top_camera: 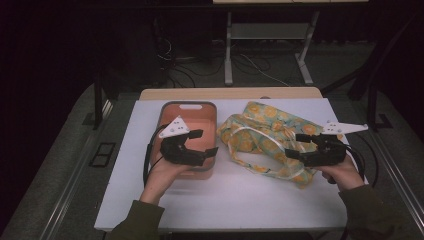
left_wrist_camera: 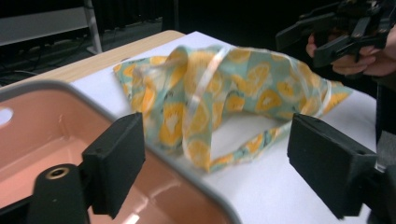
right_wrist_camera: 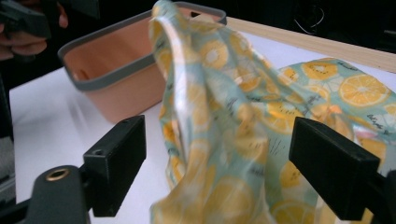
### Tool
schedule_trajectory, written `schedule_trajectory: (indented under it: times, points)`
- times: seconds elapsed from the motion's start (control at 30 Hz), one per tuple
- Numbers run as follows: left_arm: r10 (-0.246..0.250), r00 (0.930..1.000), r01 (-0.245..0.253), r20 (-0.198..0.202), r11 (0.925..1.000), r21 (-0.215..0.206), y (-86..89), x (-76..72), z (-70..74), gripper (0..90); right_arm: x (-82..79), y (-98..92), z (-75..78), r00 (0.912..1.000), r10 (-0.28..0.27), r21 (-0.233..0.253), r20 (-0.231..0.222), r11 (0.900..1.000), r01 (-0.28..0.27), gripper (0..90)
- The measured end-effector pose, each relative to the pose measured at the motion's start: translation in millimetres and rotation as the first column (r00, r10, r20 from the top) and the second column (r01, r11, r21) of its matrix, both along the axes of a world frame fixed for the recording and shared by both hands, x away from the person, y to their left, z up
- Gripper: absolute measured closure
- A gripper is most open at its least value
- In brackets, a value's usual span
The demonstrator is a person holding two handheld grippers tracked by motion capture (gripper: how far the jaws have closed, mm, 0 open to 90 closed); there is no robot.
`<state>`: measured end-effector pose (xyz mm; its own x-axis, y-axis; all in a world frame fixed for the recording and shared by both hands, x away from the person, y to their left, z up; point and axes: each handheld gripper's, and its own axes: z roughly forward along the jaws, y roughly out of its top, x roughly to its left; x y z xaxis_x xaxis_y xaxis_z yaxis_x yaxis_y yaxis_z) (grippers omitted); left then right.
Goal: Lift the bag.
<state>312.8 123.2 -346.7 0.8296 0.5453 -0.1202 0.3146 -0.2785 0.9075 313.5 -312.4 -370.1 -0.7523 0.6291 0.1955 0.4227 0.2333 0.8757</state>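
The table (top_camera: 220, 200) has a white top with a wooden edge at the far side. On its left half stands a pink tub (top_camera: 172, 111) with a grey rim, and it looks empty inside. To the right of the tub, very near to it, lies a bag of cloth (top_camera: 265, 135) with a print of orange slices on a light green ground; it is crumpled, its mouth is partly open and its pale straps make loops on top. In the right gripper view one part of the bag (right_wrist_camera: 219, 116) rises up between the two jaws, but the jaws stand apart from it on both sides. The left tool (top_camera: 202, 143) hangs over the tub, above its right rim, with jaws wide and nothing between them. The right tool (top_camera: 295, 146) is at the right end of the bag, also wide, not gripping the cloth.
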Motion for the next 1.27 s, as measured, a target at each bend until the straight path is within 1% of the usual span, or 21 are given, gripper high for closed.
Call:
schedule_trajectory:
  times: [0.07, 0.17, 0.23, 0.3, 0.4, 0.5, 0.63, 0.7, 0.77, 0.83, 0.87, 0.93, 1.0, 1.07, 1.27]
  points:
    - [-0.011, 0.9999, 0.011, 0.006, 0.9999, -0.001, 7.5, -6.9, -1.2, 14.0, -7.0, -2.1, -1.6, 1.0, 0.004, -0.006, 0.002, 1.0, -0.004, 18.0]
    - [-0.018, 0.9995, 0.017, 0.027, 0.9996, 0.024, 15.3, -17.6, -4.0, 12.4, -16.7, -5.9, -4.0, 0.9999, 0.01, -0.01, 0.008, 1.0, -0.01, 17.3]
    - [-0.023, 0.9995, 0.022, 0.022, 0.9993, 0.031, 20.5, -22.6, -7.9, 9.5, -22.2, -7.4, -6.4, 0.9999, 0.01, -0.017, 0.011, 1.0, -0.01, 15.4]
    - [-0.023, 0.9994, 0.023, 0.025, 0.9995, 0.024, 26.4, -26.6, -12.1, 7.4, -26.4, -8.8, -9.6, 0.9998, 0.011, -0.022, 0.014, 1.0, -0.01, 13.7]
    - [-0.01, 0.9998, 0.01, 0.017, 0.9998, 0.017, 34.5, -31.5, -16.2, 4.1, -31.1, -10.9, -14.5, 0.9998, 0.009, -0.035, 0.015, 0.999, -0.008, 13.2]
    - [0.004, 0.9997, -0.005, 0.023, 0.9996, 0.027, 41.4, -37.1, -19.3, 0.3, -35.2, -12.9, -18.8, 0.9998, 0.006, -0.04, 0.021, 0.999, -0.005, 12.1]
    - [0.018, 0.9988, -0.019, 0.045, 0.9996, 0.022, 52.2, -42.7, -26.0, 0.0, -38.4, -15.4, -24.8, 0.9998, 0.002, -0.051, 0.021, 0.999, -0.001, 12.0]
    - [0.031, 0.9984, -0.033, 0.048, 0.9988, 0.036, 56.8, -43.6, -29.8, 0.0, -39.6, -17.6, -28.6, 0.9998, -0.005, -0.056, 0.02, 0.998, 0.006, 12.0]
    - [0.039, 0.9979, -0.041, 0.051, 0.9985, 0.035, 60.9, -44.5, -33.1, 0.0, -40.3, -18.9, -31.3, 0.9998, -0.006, -0.057, 0.018, 0.998, 0.007, 12.0]
    - [0.051, 0.9966, -0.054, 0.065, 0.998, 0.033, 65.1, -45.0, -36.1, 0.0, -40.9, -18.8, -33.5, 0.9997, -0.005, -0.073, 0.026, 0.997, 0.007, 12.0]
    - [0.058, 0.9962, -0.06, 0.065, 0.9978, 0.028, 67.6, -45.0, -37.3, 0.0, -40.8, -18.4, -34.5, 0.9996, -0.002, -0.076, 0.027, 0.997, 0.004, 12.0]
    - [0.062, 0.9968, -0.063, 0.051, 0.9978, 0.02, 71.6, -44.8, -39.9, 0.0, -40.0, -17.0, -36.4, 0.9998, 0.0, -0.084, 0.021, 0.996, 0.002, 11.9]
    - [0.069, 0.9966, -0.07, 0.044, 0.9972, 0.026, 73.9, -44.8, -42.7, 0.0, -40.0, -15.4, -38.1, 0.9998, 0.008, -0.091, 0.018, 0.996, -0.006, 12.0]
    - [0.066, 0.9972, -0.067, 0.037, 0.9973, 0.029, 74.4, -44.3, -43.9, 0.0, -40.2, -14.1, -38.9, 0.9998, 0.01, -0.097, 0.016, 0.995, -0.009, 12.0]
    - [0.058, 0.9978, -0.059, 0.032, 0.9979, 0.027, 72.4, -44.0, -44.0, 0.0, -40.0, -14.2, -38.0, 0.9998, 0.013, -0.088, 0.018, 0.996, -0.011, 12.0]
